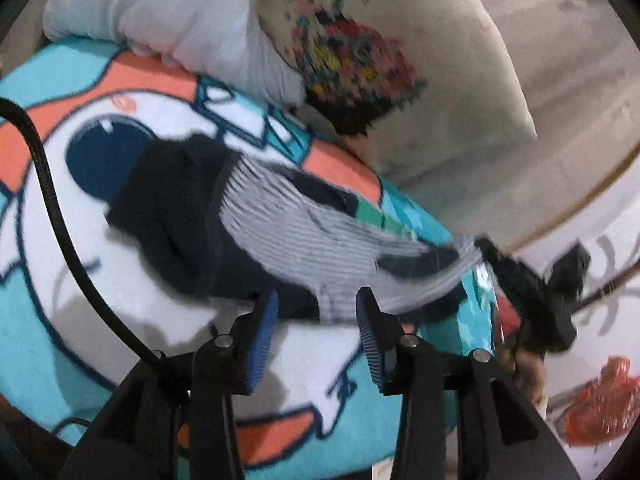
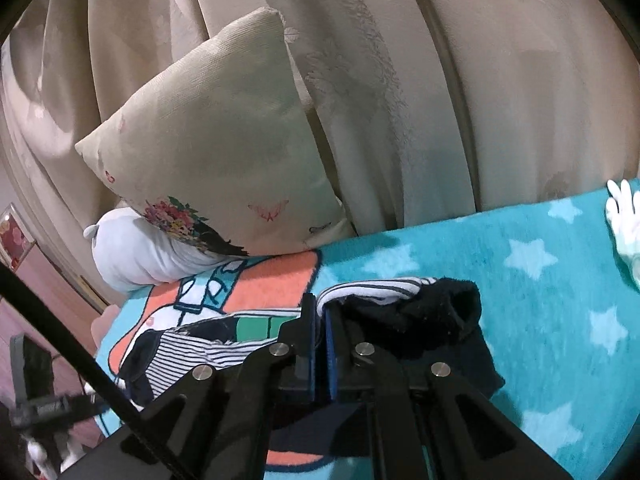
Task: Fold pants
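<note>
The pants (image 1: 280, 232) are small, grey-and-white striped with navy parts. They lie stretched across a cartoon-print blanket (image 1: 52, 320). My left gripper (image 1: 316, 308) is open, its blue pads either side of the pants' near edge. My right gripper (image 2: 320, 312) is shut on the striped edge of the pants (image 2: 384, 286), with dark navy cloth bunched just right of it. In the left wrist view the right gripper (image 1: 532, 288) shows at the right end of the pants, blurred.
A cream flowered pillow (image 2: 224, 152) and a white pillow (image 2: 136, 256) lie at the blanket's far side, with cream curtains (image 2: 440, 80) behind. A black cable (image 1: 52, 208) crosses the left. An orange plastic bag (image 1: 596, 404) lies off the blanket at the right.
</note>
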The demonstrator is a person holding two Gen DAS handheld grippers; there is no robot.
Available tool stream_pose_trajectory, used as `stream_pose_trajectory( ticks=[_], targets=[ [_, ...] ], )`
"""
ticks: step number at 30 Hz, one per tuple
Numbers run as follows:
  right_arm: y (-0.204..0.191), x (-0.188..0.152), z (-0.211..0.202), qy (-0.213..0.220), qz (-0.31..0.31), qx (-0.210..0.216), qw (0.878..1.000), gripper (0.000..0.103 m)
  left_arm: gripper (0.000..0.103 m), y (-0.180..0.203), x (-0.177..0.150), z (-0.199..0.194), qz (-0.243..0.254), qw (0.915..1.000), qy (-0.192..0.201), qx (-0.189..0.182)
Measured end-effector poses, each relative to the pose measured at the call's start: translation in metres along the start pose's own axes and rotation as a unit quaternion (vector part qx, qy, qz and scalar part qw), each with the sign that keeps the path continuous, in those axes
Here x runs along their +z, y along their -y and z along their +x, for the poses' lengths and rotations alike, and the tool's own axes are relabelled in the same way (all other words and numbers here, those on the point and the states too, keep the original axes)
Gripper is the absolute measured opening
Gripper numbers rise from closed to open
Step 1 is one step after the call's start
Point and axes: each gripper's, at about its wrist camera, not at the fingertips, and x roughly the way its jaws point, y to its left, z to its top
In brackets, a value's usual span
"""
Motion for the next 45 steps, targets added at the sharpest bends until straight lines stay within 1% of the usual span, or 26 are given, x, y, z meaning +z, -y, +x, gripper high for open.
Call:
stream_pose_trajectory(
  ticks=[3, 6, 7, 9, 11, 12, 13, 15, 17, 19, 22, 26, 28, 30, 33, 34, 35, 36, 37, 38, 39, 40, 41, 42, 43, 45],
  targets=[
    [0.001, 0.004, 0.000, 0.003, 0.003, -0.002, 1.000, 0.004, 0.049, 0.006, -0.008, 0.011, 0.005, 0.9998, -0.014, -0.016],
    [0.000, 0.006, -0.004, 0.007, 0.005, -0.002, 1.000, 0.004, 0.050, 0.012, -0.011, 0.026, 0.005, 0.9987, -0.032, -0.040],
    [0.000, 0.005, -0.006, 0.008, 0.004, -0.003, 1.000, 0.004, 0.050, 0.013, -0.011, 0.032, 0.003, 0.9986, -0.036, -0.040],
    [-0.002, 0.005, -0.008, 0.010, 0.003, -0.003, 1.000, 0.004, 0.050, 0.013, -0.008, 0.041, -0.003, 0.9986, -0.038, -0.035],
    [-0.003, 0.005, -0.010, 0.011, 0.002, -0.005, 1.000, 0.004, 0.049, 0.012, -0.002, 0.049, -0.007, 0.9992, -0.036, -0.019],
    [-0.005, 0.006, -0.009, 0.011, 0.000, -0.006, 1.000, 0.004, 0.044, 0.011, 0.003, 0.051, -0.008, 0.9995, -0.029, -0.012],
    [-0.006, 0.007, -0.009, 0.011, -0.002, -0.008, 1.000, 0.004, 0.041, 0.010, 0.010, 0.053, -0.011, 0.9997, -0.023, -0.007],
    [-0.010, 0.012, -0.007, 0.012, -0.009, -0.015, 1.000, 0.004, 0.040, 0.009, 0.025, 0.052, -0.018, 0.9998, -0.010, -0.004],
    [-0.015, 0.020, -0.002, 0.013, -0.018, -0.019, 1.000, 0.004, 0.040, 0.011, 0.043, 0.054, -0.009, 0.9999, 0.005, 0.012],
    [-0.019, 0.031, 0.007, 0.012, -0.025, -0.024, 0.999, 0.004, 0.040, 0.012, 0.065, 0.061, -0.005, 0.9993, 0.016, 0.034],
    [-0.022, 0.047, 0.030, 0.005, -0.028, -0.036, 0.999, 0.004, 0.040, 0.016, 0.094, 0.076, 0.006, 0.9978, 0.022, 0.062],
    [-0.018, 0.064, 0.073, -0.017, -0.017, -0.061, 0.998, 0.004, 0.040, 0.019, 0.123, 0.096, 0.026, 0.9939, 0.028, 0.103],
    [-0.012, 0.069, 0.099, -0.035, -0.011, -0.072, 0.997, 0.004, 0.040, 0.015, 0.134, 0.106, 0.023, 0.9926, 0.018, 0.118],
    [-0.002, 0.071, 0.125, -0.064, 0.007, -0.079, 0.995, 0.005, 0.040, 0.007, 0.140, 0.108, 0.010, 0.9933, 0.008, 0.115],
    [0.026, 0.072, 0.148, -0.088, 0.063, -0.075, 0.991, 0.007, 0.040, -0.003, 0.143, 0.092, 0.002, 0.9966, -0.001, 0.082],
    [0.033, 0.074, 0.149, -0.089, 0.074, -0.077, 0.990, 0.010, 0.040, -0.003, 0.142, 0.084, 0.004, 0.9971, 0.001, 0.076],
    [0.039, 0.076, 0.147, -0.052, 0.075, -0.064, 0.994, 0.013, 0.040, -0.003, 0.141, 0.076, 0.007, 0.9974, 0.002, 0.071],
    [0.044, 0.077, 0.141, -0.042, 0.081, -0.061, 0.994, 0.014, 0.040, -0.002, 0.139, 0.066, 0.014, 0.9978, 0.004, 0.065],
    [0.047, 0.078, 0.133, -0.032, 0.084, -0.058, 0.994, 0.018, 0.040, 0.000, 0.135, 0.054, 0.024, 0.9978, 0.007, 0.061],
    [0.051, 0.079, 0.123, -0.022, 0.085, -0.055, 0.995, 0.027, 0.044, 0.003, 0.132, 0.047, 0.031, 0.9977, 0.011, 0.060],
    [0.054, 0.078, 0.108, -0.009, 0.086, -0.049, 0.995, 0.032, 0.051, 0.006, 0.128, 0.036, 0.040, 0.9972, 0.018, 0.061],
    [0.057, 0.075, 0.096, 0.000, 0.085, -0.044, 0.995, 0.043, 0.056, 0.006, 0.122, 0.024, 0.048, 0.9964, 0.027, 0.065],
    [0.061, 0.071, 0.083, 0.006, 0.080, -0.044, 0.996, 0.050, 0.065, 0.004, 0.115, 0.010, 0.054, 0.9955, 0.036, 0.069],
    [0.063, 0.066, 0.073, 0.008, 0.077, -0.046, 0.996, 0.052, 0.072, -0.001, 0.109, -0.001, 0.055, 0.9946, 0.047, 0.075],
    [0.069, 0.056, 0.059, 0.009, 0.074, -0.042, 0.996, 0.053, 0.074, -0.004, 0.107, -0.006, 0.052, 0.9938, 0.054, 0.082],
    [0.080, 0.038, 0.041, 0.001, 0.074, -0.032, 0.997, 0.057, 0.075, -0.021, 0.094, -0.017, 0.044, 0.9910, 0.061, 0.110]
  ],
)
